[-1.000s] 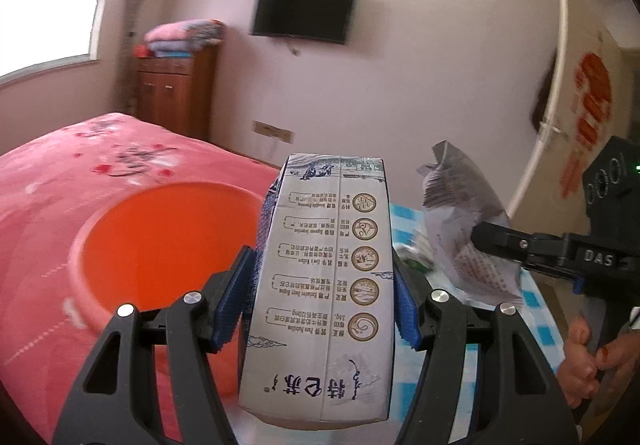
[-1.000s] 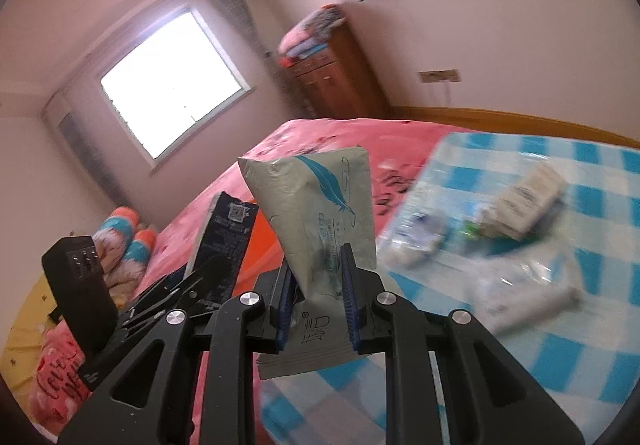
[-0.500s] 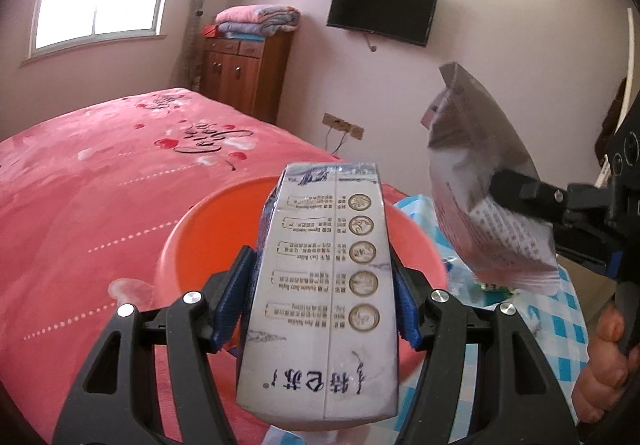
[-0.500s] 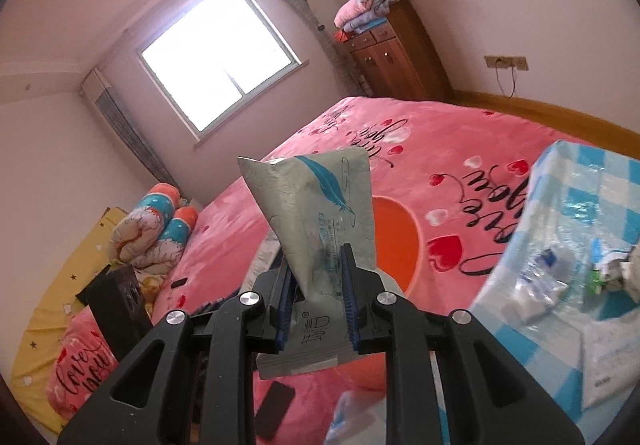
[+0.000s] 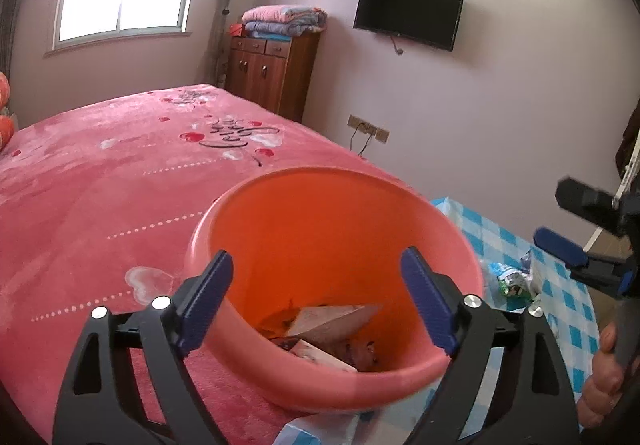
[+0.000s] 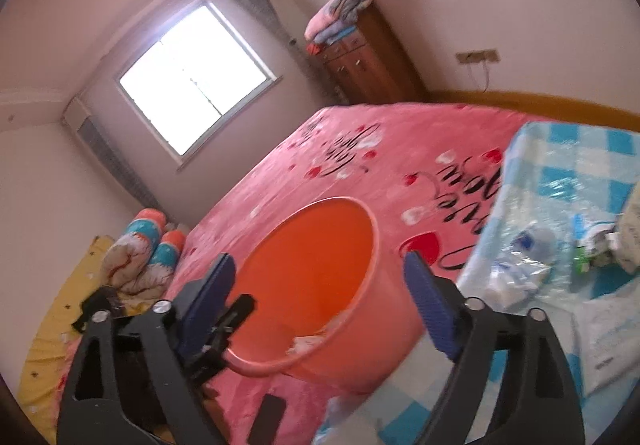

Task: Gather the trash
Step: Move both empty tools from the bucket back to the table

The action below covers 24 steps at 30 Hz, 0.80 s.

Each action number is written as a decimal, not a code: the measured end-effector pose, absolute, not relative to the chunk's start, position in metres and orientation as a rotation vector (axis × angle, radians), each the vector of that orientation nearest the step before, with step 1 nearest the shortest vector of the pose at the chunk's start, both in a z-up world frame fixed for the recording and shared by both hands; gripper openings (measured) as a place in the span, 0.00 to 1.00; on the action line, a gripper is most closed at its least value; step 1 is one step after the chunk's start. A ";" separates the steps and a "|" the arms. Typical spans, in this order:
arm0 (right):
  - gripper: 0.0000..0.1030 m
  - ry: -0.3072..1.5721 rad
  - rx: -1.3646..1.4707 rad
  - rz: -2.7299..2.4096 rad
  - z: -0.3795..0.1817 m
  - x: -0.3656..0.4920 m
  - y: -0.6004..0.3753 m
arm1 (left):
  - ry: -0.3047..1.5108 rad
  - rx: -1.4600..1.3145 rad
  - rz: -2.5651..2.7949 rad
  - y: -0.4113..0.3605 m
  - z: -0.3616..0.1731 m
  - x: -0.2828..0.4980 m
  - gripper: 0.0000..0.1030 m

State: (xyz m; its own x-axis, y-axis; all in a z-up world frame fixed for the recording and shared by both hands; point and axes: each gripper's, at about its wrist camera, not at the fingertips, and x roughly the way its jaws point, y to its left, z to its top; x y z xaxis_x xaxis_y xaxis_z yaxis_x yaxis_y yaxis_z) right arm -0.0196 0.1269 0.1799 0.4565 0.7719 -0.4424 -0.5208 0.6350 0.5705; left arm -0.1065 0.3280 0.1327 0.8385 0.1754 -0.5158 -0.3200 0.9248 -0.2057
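Trash [image 5: 328, 329] partly collected: some sits in orange bucket [image 5: 280, 205] on bed; wrappers [image 6: 520, 273] remain on checkered desk [image 6: 568, 149]. Left hand-held gripper [image 5: 318, 297] and right hand-held gripper [image 6: 320, 291] both gape wide, empty.

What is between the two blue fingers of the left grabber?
The orange bucket, seen through the open left gripper in the left wrist view, with paper trash at its bottom.
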 end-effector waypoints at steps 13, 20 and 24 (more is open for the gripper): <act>0.92 0.667 0.357 0.643 0.150 -0.048 0.068 | 0.455 -0.179 0.196 0.276 0.139 -0.119 0.87; 0.95 0.599 0.398 0.572 0.137 -0.063 0.022 | 0.470 -0.132 0.157 0.243 0.141 -0.118 0.87; 0.95 0.578 0.420 0.553 0.130 -0.071 -0.003 | 0.464 -0.212 0.116 0.239 0.138 -0.121 0.87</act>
